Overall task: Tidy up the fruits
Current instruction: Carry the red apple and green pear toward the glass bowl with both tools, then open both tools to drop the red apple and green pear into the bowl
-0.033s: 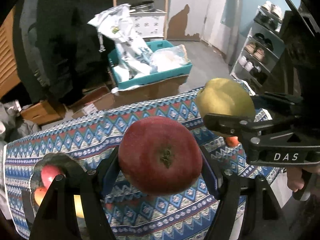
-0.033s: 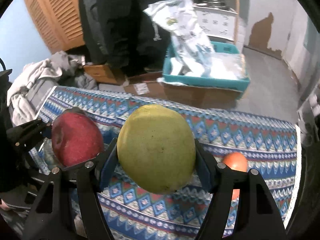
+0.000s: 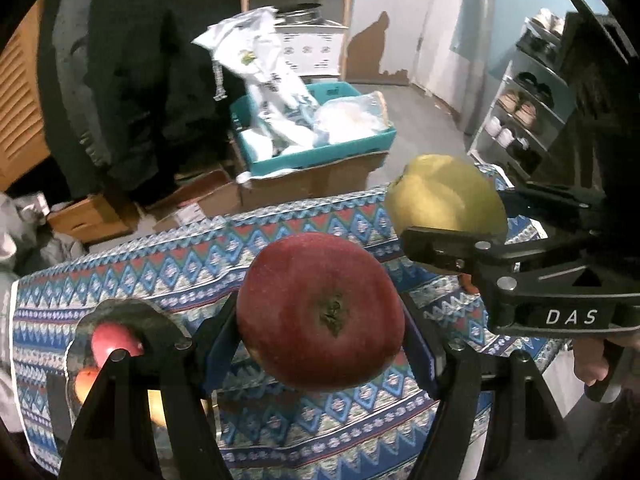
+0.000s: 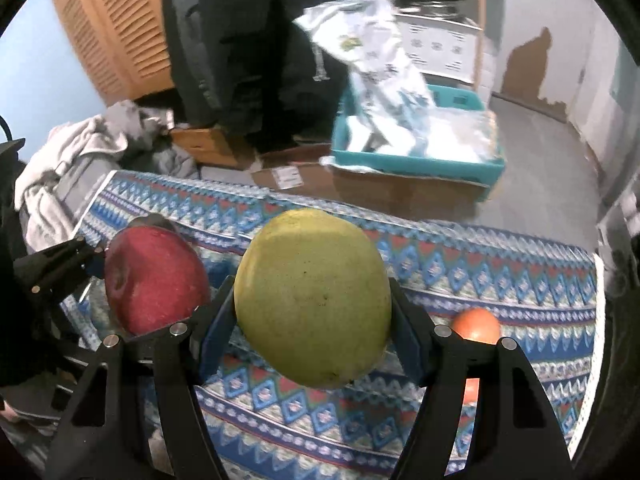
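Nothing had visibly shifted from the moment just before: the left tongs (image 3: 320, 312) stayed clamped on the red apple (image 3: 320, 310), the right tongs (image 4: 312, 300) on the yellow-green mango (image 4: 314, 296), both fruits held clear above the patterned desk (image 3: 280, 420). The bowl (image 3: 120, 312) with fruit sat at eight o'clock in the left view; an orange fruit (image 4: 478, 324) lay at four o'clock in the right view. Both carried fruits looked ready for delivery, probably to that bowl.
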A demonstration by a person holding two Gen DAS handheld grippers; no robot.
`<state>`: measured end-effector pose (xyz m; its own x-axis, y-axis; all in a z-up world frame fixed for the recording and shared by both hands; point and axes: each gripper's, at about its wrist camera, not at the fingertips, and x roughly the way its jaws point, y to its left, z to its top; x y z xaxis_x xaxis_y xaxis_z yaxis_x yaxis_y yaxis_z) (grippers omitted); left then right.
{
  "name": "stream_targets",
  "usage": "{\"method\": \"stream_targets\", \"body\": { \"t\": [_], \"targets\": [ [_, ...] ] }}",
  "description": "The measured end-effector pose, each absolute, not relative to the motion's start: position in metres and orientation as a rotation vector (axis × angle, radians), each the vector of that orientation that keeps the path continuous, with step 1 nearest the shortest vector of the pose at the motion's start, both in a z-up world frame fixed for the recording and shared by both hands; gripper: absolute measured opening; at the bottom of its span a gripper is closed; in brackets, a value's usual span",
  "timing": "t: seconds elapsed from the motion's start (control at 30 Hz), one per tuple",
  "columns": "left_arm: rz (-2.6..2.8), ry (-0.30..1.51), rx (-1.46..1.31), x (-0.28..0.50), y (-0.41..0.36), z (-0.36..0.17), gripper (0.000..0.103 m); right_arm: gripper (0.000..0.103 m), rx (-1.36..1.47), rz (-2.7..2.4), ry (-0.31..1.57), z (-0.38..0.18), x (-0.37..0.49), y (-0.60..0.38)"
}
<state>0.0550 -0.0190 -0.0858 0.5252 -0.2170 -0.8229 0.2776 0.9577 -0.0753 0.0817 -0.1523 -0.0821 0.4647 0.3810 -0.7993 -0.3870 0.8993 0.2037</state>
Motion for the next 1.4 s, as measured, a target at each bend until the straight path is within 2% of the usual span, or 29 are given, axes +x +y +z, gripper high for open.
{"method": "stream_targets", "body": {
  "t": [0.33, 0.77, 1.4],
  "targets": [
    [-0.191, 0.995, -0.011, 0.047, 0.048, -0.092, 0.075, 0.071, -0.071, 0.599, 0.997, -0.083, 0.089, -0.071],
    [-0.049, 1.044, -0.098, 0.028, 0.131, -0.121, 0.075, 0.071, -0.142, 0.73, 1.077, -0.113, 0.094, 0.028],
    [0.043, 1.203, -0.185, 0.01, 0.179, -0.185, 0.075, 0.071, -0.192, 0.766, 1.229, -0.168, 0.099, 0.093]
  ]
}}
